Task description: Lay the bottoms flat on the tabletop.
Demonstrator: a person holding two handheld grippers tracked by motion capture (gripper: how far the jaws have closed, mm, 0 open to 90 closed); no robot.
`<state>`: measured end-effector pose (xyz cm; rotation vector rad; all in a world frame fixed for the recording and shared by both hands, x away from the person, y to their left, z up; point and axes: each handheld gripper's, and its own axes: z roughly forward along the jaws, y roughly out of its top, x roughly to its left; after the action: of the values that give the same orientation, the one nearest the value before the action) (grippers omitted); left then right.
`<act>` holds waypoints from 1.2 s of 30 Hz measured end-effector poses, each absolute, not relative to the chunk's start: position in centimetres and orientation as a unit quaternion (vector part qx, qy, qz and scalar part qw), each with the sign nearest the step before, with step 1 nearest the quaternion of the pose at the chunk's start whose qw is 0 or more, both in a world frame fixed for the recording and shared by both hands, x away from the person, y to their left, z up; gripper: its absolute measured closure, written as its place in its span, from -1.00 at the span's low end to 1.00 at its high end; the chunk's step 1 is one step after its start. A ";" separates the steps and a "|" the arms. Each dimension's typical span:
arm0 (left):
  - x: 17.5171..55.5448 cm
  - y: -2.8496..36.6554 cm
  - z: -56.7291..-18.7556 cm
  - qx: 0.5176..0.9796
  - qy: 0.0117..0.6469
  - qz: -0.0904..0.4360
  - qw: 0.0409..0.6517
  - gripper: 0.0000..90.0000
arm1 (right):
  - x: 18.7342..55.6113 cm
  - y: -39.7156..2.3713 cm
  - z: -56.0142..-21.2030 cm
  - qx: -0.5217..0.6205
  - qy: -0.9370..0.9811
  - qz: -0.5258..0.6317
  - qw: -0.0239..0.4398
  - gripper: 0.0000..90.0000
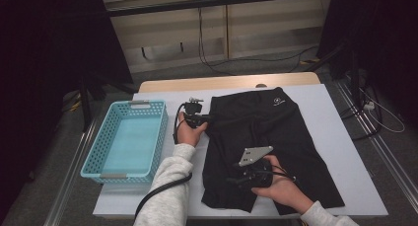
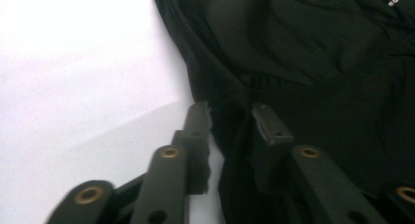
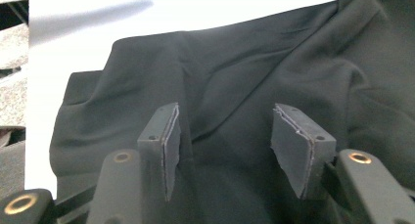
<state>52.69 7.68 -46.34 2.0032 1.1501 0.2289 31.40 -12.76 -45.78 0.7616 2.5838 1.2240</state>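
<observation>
The black shorts lie flat on the white table cover, spread from the near edge up to the far part, with waistband far and a small white logo near the top. The fabric is dark, smooth, w/ soft folds; the near left leg part is wrinkled and a bit bunched.

Nearest to the person, the right gripper rests over the lower part of the shorts, held by the right hand coming from bottom right, and it points to the left. In the right gripper view its pads stand well apart, w/ cloth below and between them, not pinched.

Farther, the left gripper is at the shorts' left edge, in the left hand, grey sleeve behind. Its jaws are narrow, approx. around a fold of the edge; whether they press it, cannot tell.

A turquoise basket stands left of the shorts, apart.
</observation>
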 end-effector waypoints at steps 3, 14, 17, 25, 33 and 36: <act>53.0 7.6 -46.4 0.791 0.460 0.080 0.396 0.92 | 31.3 -12.6 -45.9 0.257 0.871 0.409 0.090 -0.02; 56.4 7.7 -44.2 0.771 0.468 0.114 0.416 0.96 | 31.3 -12.4 -46.0 0.255 0.872 0.408 0.089 -0.07; 56.3 7.6 -44.5 0.772 0.472 0.117 0.409 0.72 | 31.3 -12.4 -46.2 0.257 0.873 0.405 0.091 -0.09; 53.5 9.2 -45.1 0.774 0.488 0.115 0.387 -0.14 | 31.1 -12.6 -46.1 0.257 0.873 0.402 0.099 -0.09; 50.1 10.3 -45.4 0.778 0.485 0.098 0.387 -0.27 | 31.1 -13.8 -45.6 0.282 0.862 0.405 0.116 -0.17; 48.9 10.2 -45.3 0.787 0.474 0.104 0.383 -0.31 | 31.4 -15.1 -45.0 0.299 0.852 0.409 0.129 -0.24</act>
<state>48.89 10.23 -45.34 2.0060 1.2080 0.2645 31.41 -15.08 -44.96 0.8697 2.4774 1.1889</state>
